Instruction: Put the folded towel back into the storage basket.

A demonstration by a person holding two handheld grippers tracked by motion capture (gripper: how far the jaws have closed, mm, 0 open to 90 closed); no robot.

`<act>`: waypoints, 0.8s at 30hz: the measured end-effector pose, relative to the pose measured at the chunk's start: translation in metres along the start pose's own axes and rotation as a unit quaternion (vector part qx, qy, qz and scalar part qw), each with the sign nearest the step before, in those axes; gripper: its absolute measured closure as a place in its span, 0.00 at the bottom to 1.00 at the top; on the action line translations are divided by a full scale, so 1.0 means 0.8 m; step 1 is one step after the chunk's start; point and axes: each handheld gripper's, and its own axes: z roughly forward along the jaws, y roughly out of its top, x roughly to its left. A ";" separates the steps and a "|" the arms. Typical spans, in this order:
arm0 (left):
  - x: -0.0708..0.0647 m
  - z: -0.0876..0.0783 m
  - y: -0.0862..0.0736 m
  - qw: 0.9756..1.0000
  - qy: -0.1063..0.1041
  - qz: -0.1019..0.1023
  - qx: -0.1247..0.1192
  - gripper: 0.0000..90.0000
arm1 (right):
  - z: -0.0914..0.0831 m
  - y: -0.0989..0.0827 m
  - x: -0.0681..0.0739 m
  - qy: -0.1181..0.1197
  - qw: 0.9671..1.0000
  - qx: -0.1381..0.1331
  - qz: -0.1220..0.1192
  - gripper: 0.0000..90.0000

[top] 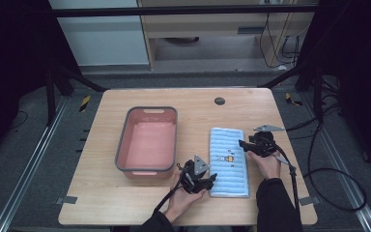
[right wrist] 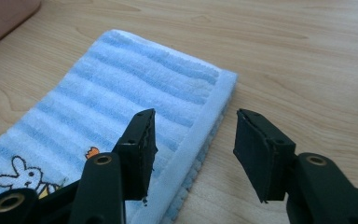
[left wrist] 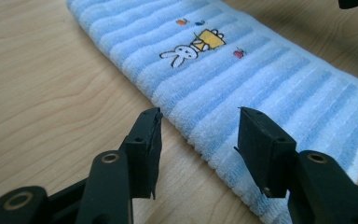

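Over on the left of the wooden table (top: 101,193) we have the pink tub (top: 148,140) with its grey rim, sitting open-topped, well apart from the action. Just to its right, at the tub's near corner, we find the left gripper (top: 211,180), held low in the left hand (top: 183,197). In the left gripper view its jaws stand apart, straddling the long edge of the blue striped towel (left wrist: 242,84): one jaw over bare wood, the other over the cloth. The pads press on nothing, so we call it open and holding nothing.

Moving right, the towel lies folded flat in a long strip near the table's front right, with its little rabbit picture (left wrist: 186,51) facing up, and we see that same rabbit (right wrist: 21,177) from the other side too.

And on the far right, the right gripper (top: 244,144) comes in over the towel's other long edge, steered by the right hand (top: 266,163). In the right gripper view its jaws are parted as well, one above the stripes, one above the wood, with the white hem (right wrist: 200,135) between them. No grip there either: open, nothing held.
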 end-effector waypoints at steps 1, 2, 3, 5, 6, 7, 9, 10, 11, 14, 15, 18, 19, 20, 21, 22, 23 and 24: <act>0.000 0.000 0.000 1.000 0.000 0.000 0.000 0.55 | 0.000 0.000 0.000 0.000 1.000 0.000 0.000 0.54; -0.001 0.003 -0.001 1.000 -0.001 0.001 0.004 0.55 | 0.002 0.000 0.000 0.001 1.000 0.002 0.000 0.54; -0.001 0.006 -0.002 1.000 -0.001 0.003 0.009 0.55 | 0.007 -0.002 0.001 0.000 1.000 0.012 0.001 0.54; -0.001 0.008 -0.003 1.000 -0.004 0.000 0.012 0.56 | 0.011 -0.004 0.002 -0.001 1.000 0.019 -0.001 0.54; -0.001 0.009 -0.003 1.000 -0.005 0.000 0.013 0.56 | 0.012 -0.005 0.002 -0.002 1.000 0.020 -0.004 0.55; -0.001 0.009 -0.003 1.000 -0.006 0.001 0.014 0.56 | 0.014 -0.005 0.003 -0.001 1.000 0.021 -0.003 0.55; -0.002 0.010 -0.004 1.000 -0.005 0.005 0.015 0.58 | 0.016 -0.006 0.003 0.001 1.000 0.025 0.000 0.56; -0.003 0.011 -0.004 1.000 -0.006 0.007 0.017 0.58 | 0.017 -0.006 0.004 0.002 1.000 0.027 0.003 0.56; -0.003 0.012 -0.005 1.000 -0.007 0.007 0.017 0.58 | 0.018 -0.007 0.003 0.000 1.000 0.029 0.002 0.56; -0.002 0.013 -0.004 1.000 -0.011 0.002 0.022 0.59 | 0.020 -0.008 0.005 0.001 0.999 0.032 0.000 0.60; -0.001 0.013 -0.005 1.000 -0.014 -0.002 0.023 0.59 | 0.020 -0.008 0.006 0.002 0.999 0.034 0.000 0.62; -0.002 0.013 -0.004 0.999 -0.021 -0.005 0.025 0.64 | 0.022 -0.009 0.008 0.006 0.999 0.036 0.005 0.66; -0.002 0.013 -0.004 0.999 -0.021 -0.005 0.025 0.65 | 0.023 -0.009 0.008 0.008 0.999 0.037 0.010 0.67; -0.004 0.013 -0.004 0.999 -0.019 0.001 0.025 0.67 | 0.023 -0.009 0.008 0.009 0.999 0.037 0.012 0.67; -0.005 0.013 -0.004 0.999 -0.019 0.003 0.025 0.68 | 0.023 -0.009 0.008 0.010 0.999 0.036 0.013 0.68; -0.005 0.013 -0.004 0.999 -0.020 0.001 0.026 0.68 | 0.023 -0.010 0.008 0.012 0.999 0.034 0.012 0.70; -0.004 0.014 -0.004 0.999 -0.022 -0.002 0.027 0.70 | 0.023 -0.010 0.008 0.014 0.999 0.034 0.012 0.73; -0.003 0.014 -0.004 0.999 -0.026 -0.006 0.026 0.70 | 0.023 -0.010 0.009 0.016 0.999 0.034 0.012 0.75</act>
